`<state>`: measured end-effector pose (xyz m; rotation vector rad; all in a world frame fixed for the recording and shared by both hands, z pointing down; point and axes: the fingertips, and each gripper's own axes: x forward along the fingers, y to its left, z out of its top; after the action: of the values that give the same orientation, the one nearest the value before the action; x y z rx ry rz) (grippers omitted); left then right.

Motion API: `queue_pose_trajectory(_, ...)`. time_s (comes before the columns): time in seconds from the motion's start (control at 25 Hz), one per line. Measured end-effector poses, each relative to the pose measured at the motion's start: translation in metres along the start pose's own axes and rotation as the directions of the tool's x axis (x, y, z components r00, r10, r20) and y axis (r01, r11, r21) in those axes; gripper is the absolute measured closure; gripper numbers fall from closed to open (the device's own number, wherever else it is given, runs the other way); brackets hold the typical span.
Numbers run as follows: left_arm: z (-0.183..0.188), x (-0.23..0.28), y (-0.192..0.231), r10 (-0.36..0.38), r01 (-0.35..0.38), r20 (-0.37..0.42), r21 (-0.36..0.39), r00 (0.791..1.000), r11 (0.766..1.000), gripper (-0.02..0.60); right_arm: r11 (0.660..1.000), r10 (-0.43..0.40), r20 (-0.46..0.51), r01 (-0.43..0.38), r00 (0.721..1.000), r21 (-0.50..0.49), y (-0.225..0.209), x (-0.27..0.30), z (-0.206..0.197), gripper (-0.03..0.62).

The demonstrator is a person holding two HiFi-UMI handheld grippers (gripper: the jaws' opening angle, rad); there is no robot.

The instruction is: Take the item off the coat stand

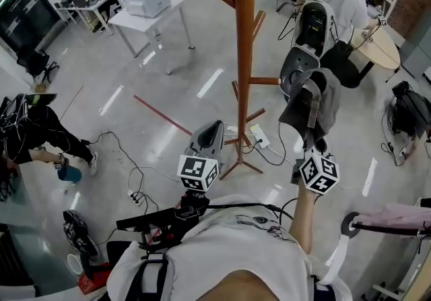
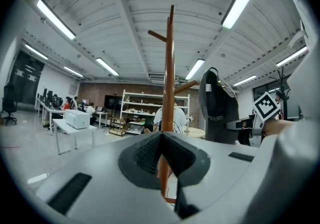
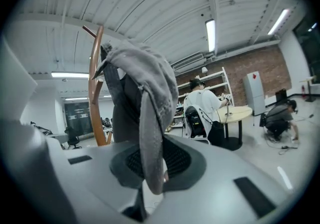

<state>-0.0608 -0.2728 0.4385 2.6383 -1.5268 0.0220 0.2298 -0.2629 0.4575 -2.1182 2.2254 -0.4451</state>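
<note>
**Head view.** Your right gripper [image 1: 315, 132] is raised to the right of the stand [image 1: 244, 57]. It holds the grey item [image 1: 302, 101], which drapes over its jaws. The item hangs just beside the stand's right-hand peg; you can't tell here whether they touch. Beyond the item lies the near edge of the round table [image 1: 380, 47]. Your left gripper [image 1: 210, 130] sits lower, in front of the stand's feet, with nothing in it. The white table [image 1: 128, 21] stands well apart at upper left, its near right corner turned toward the stand.

**Left gripper view.** Your left gripper [image 2: 162, 168] has its jaws at a narrow gap. Only the far-off pole of the stand [image 2: 169, 77] shows through the gap, and nothing sits between the pads. The item [image 2: 217, 110] hangs to the right of the pole, close under a slanting peg. The white table [image 2: 70, 129] stands at the left, with its long edge toward you.

**Right gripper view.** Your right gripper [image 3: 150, 168] is closed down on a fold of the item [image 3: 145, 82], and the cloth runs up from between the pads. The stand [image 3: 95, 92] rises just behind the item's left side. The round table [image 3: 240, 113] shows its edge at the right.
</note>
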Motion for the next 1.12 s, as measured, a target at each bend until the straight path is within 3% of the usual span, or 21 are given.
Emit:
queue_pose_trajectory(0.44,0.002,0.012,-0.018,-0.049,0.049,0.010,0.003,0.999,0.999,0.578,1.000,0.003,0.012,-0.003,1.000,0.002,0.009,-0.027,-0.007,0.560)
queue_pose_trajectory(1.12,0.000,0.012,-0.020,-0.049,0.049,-0.002,-0.011,0.999,0.999,0.578,1.000,0.021,0.000,-0.021,1.000,-0.002,0.016,-0.030,-0.011,0.560)
